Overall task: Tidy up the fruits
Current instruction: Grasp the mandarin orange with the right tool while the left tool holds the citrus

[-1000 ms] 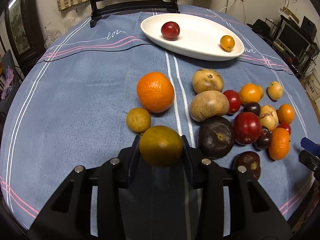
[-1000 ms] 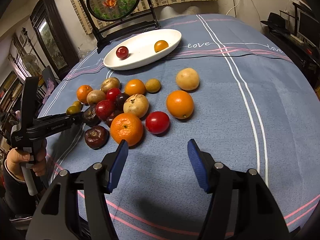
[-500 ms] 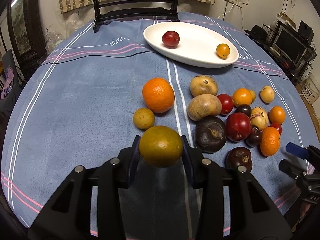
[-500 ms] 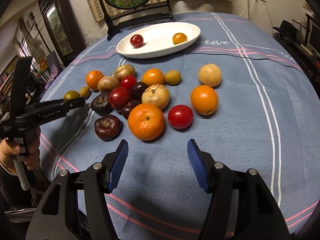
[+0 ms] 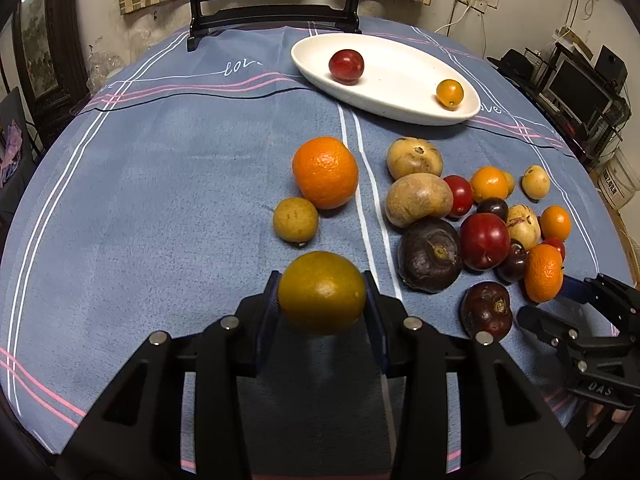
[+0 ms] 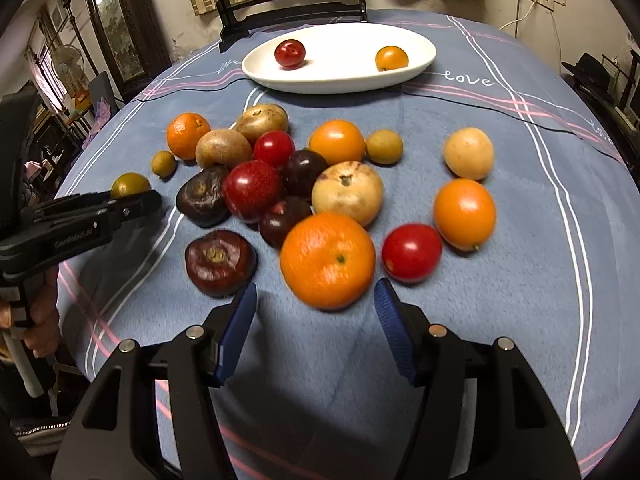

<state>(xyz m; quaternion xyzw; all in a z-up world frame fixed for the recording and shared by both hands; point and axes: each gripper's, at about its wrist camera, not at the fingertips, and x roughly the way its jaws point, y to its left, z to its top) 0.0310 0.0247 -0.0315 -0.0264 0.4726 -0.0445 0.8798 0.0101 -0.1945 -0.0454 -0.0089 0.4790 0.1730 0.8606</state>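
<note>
My left gripper (image 5: pixel 321 300) is shut on a greenish-yellow citrus (image 5: pixel 321 298), held above the blue cloth; from the right wrist view the same citrus (image 6: pixel 130 185) peeks over that gripper's black fingers (image 6: pixel 120 208). My right gripper (image 6: pixel 316 312) is open and holds nothing; a large orange (image 6: pixel 327 261) lies just beyond its fingertips. A white oval dish (image 6: pixel 340 76) at the far side holds a red plum (image 6: pixel 289 53) and a small orange fruit (image 6: pixel 391 58). Several loose fruits lie clustered mid-table, among them a dark mangosteen (image 6: pixel 220 263) and a red tomato (image 6: pixel 411 253).
A black stand with a round panel (image 6: pixel 292 4) stands behind the dish. A person's hand (image 6: pixel 38 320) grips the left tool at the table's left edge. The right gripper (image 5: pixel 580 320) shows at the left wrist view's lower right.
My right gripper has moved closer to the fruit cluster, which now fills more of its view, and it shows larger in the left wrist view. The left gripper stayed put, holding the citrus.
</note>
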